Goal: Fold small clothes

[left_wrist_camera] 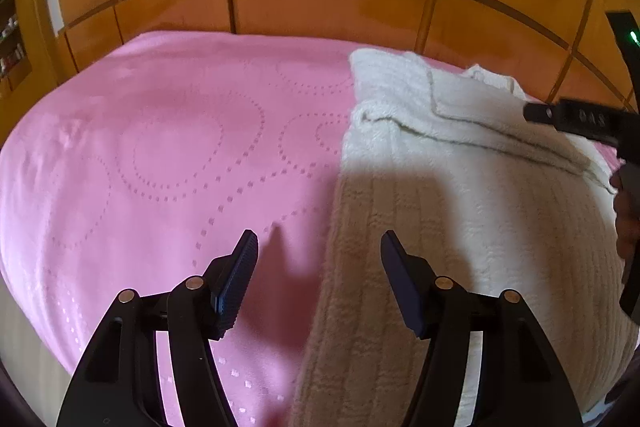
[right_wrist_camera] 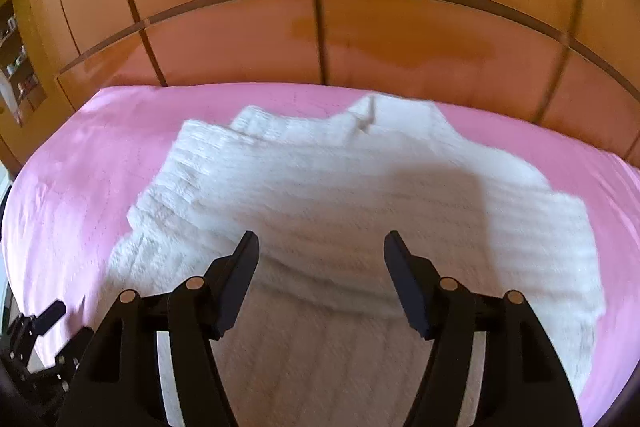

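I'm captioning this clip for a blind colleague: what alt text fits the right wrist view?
The open right gripper hovers over a white knit sweater lying on a pink bedspread, holding nothing. Orange wooden wardrobe doors stand behind the bed, and the picture is slightly blurred.

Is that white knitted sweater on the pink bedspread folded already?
Partly folded. The white knitted sweater has one sleeve laid across its body, while its lower part lies flat on the pink bedspread.
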`<state>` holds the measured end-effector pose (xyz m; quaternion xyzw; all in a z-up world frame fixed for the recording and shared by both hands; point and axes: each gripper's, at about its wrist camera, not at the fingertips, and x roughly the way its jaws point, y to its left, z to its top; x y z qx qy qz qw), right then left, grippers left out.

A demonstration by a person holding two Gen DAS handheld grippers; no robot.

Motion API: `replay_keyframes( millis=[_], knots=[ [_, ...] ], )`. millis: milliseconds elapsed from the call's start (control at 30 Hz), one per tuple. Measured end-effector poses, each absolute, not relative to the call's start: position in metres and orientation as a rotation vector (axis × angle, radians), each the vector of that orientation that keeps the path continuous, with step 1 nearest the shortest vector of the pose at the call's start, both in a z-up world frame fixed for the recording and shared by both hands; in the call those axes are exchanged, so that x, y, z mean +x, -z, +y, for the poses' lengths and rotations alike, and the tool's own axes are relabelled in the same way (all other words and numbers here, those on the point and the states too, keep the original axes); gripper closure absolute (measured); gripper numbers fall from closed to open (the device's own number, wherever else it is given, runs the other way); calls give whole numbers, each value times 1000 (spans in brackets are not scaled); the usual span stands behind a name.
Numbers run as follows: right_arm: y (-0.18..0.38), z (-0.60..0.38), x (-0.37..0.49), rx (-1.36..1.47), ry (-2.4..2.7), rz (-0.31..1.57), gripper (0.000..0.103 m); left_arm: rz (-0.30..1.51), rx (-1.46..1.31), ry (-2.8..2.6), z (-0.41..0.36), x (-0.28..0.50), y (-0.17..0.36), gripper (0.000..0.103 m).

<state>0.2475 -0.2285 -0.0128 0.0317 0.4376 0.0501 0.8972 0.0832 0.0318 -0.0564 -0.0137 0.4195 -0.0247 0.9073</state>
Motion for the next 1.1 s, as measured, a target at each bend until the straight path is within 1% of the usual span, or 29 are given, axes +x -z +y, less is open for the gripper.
replay_keyframes(
  millis=[233, 333, 433, 500, 533, 567, 633, 733, 833, 933, 967, 1000, 1067, 1100],
  knots=[
    [21, -208, 275, 27, -134, 935, 40, 895, -79, 35, 47, 84, 64, 40],
    [30, -200, 284, 7, -141, 958, 43, 905, -89, 32, 48, 86, 67, 40],
    [43, -194, 292, -3, -156, 999, 60, 900, -78, 35, 47, 84, 66, 40],
    [48, -187, 292, -38, -176, 1003, 83, 898, -71, 39, 45, 83, 66, 40],
    [48, -184, 291, -49, -184, 1004, 87, 899, -71, 40, 45, 83, 67, 40],
    [48, -180, 290, -71, -186, 1003, 94, 900, -70, 39, 45, 84, 67, 40],
    [43, -174, 285, -104, -186, 982, 97, 899, -72, 40, 46, 83, 66, 40],
    [35, -172, 279, -88, -205, 956, 97, 894, -73, 35, 46, 82, 65, 40],
    [48, -173, 282, -81, -205, 989, 97, 893, -68, 34, 45, 79, 65, 40],
    [52, -178, 284, -43, -203, 982, 93, 891, -64, 33, 45, 77, 63, 40],
    [50, -181, 283, -13, -208, 978, 85, 889, -62, 32, 45, 75, 63, 40],
    [48, -184, 281, 5, -211, 974, 71, 890, -60, 29, 45, 73, 62, 40],
    [41, -189, 274, 33, -218, 958, 52, 893, -63, 28, 47, 71, 62, 40],
    [37, -192, 267, 37, -220, 948, 51, 892, -63, 27, 48, 69, 62, 40]
  ],
)
